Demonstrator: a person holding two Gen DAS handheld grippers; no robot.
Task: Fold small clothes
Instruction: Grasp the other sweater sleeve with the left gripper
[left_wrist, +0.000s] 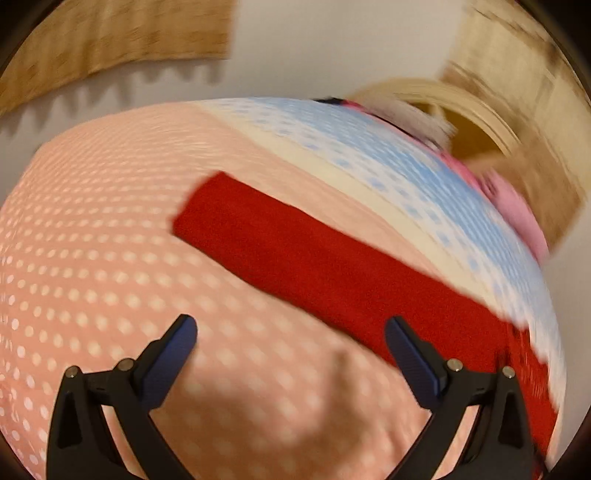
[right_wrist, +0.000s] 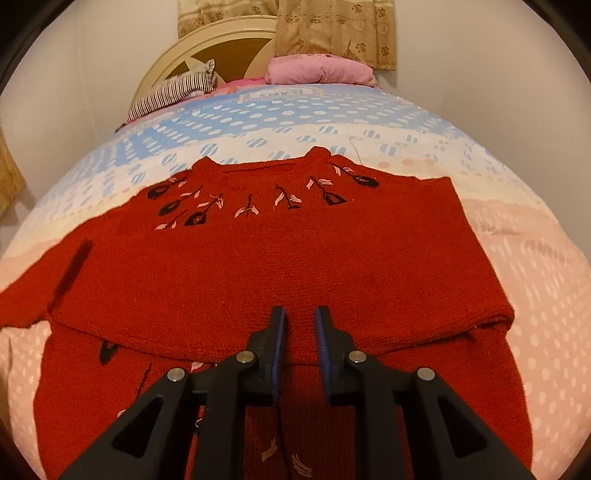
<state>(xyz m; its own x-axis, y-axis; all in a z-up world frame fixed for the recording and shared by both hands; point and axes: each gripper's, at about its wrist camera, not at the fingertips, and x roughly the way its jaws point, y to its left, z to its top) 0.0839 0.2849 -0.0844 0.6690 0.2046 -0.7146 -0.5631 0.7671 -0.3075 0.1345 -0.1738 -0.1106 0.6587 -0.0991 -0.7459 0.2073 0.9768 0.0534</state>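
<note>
A red knitted sweater (right_wrist: 295, 251) with black and pink embroidery near its neckline lies on the dotted bedspread (right_wrist: 535, 295). Its upper layer is folded over a lower layer, and the fold edge runs just below my right gripper's tips. My right gripper (right_wrist: 301, 311) hovers over that edge with a narrow gap between its blue pads; I see no fabric pinched in it. In the blurred left wrist view a long red sleeve (left_wrist: 314, 254) stretches across the pink bedspread (left_wrist: 110, 258). My left gripper (left_wrist: 291, 323) stands wide open beside the sleeve, holding nothing.
At the bed's head are a pink pillow (right_wrist: 317, 72), a striped cloth (right_wrist: 173, 90) and a cream headboard (right_wrist: 177, 55). A tan flowered curtain (right_wrist: 332, 29) hangs behind. Pale walls lie on both sides of the bed.
</note>
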